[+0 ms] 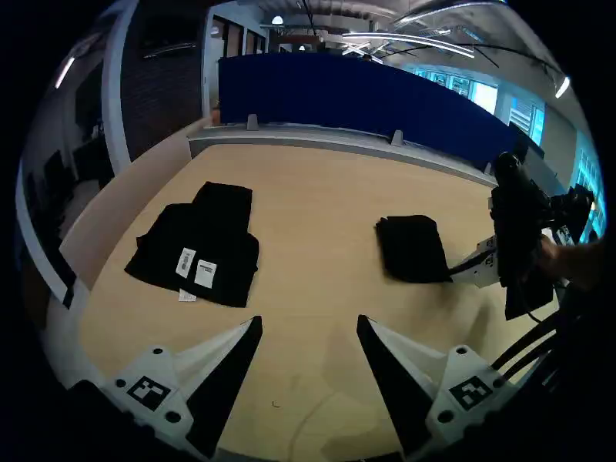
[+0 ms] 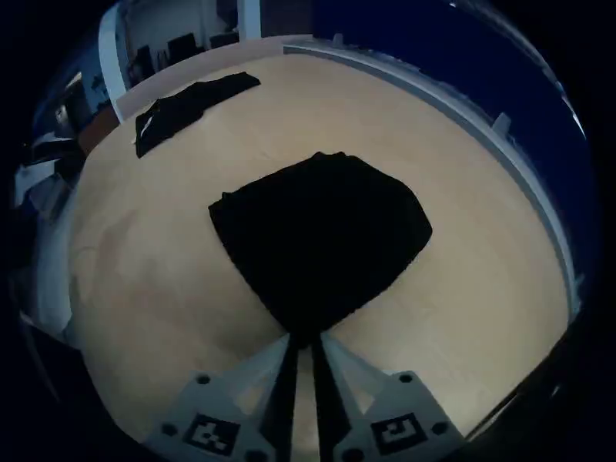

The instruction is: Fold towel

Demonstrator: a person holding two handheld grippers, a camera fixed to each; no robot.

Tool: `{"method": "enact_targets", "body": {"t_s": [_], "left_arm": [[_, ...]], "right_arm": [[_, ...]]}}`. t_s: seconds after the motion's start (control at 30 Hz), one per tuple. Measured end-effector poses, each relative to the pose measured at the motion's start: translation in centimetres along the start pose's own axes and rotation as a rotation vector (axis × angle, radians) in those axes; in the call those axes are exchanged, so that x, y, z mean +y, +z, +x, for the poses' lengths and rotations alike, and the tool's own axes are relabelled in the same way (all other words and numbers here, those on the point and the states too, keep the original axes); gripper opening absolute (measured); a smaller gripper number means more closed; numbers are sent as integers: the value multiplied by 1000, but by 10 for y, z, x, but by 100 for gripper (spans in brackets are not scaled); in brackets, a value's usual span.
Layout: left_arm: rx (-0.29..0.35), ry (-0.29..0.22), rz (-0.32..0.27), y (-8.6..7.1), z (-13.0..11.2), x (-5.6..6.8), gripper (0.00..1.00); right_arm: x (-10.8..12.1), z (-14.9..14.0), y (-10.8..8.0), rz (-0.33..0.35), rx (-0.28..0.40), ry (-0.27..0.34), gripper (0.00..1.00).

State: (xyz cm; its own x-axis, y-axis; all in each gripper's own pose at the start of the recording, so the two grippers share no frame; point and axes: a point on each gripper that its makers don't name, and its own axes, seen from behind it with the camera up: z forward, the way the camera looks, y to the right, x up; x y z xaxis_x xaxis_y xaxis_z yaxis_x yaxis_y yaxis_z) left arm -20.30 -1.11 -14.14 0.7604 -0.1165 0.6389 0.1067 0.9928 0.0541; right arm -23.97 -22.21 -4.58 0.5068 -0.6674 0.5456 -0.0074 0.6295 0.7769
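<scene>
Right gripper [image 2: 304, 337] fingers are narrow, pinching the near corner of the folded black towel [image 2: 323, 231]. The towel lies flat mid-surface [image 2: 477, 292]. Left gripper [image 1: 309, 318] fingers are spread wide with nothing between them, hovering over bare wood. A second black cloth [image 1: 196, 246] with white tags lies well apart, to the towel's left in the left gripper view.
</scene>
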Motion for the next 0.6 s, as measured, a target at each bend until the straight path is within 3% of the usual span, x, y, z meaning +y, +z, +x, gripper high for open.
{"method": "enact_targets", "body": {"t_s": [0.4,0.6], "left_arm": [[2,-2,-7,-2,2,2,91],[11,6,-11,-1,6,3,91]], "right_arm": [[3,13,-5,-3,30,-15,5],[11,35,-20,-19,67,-24,5]]}}
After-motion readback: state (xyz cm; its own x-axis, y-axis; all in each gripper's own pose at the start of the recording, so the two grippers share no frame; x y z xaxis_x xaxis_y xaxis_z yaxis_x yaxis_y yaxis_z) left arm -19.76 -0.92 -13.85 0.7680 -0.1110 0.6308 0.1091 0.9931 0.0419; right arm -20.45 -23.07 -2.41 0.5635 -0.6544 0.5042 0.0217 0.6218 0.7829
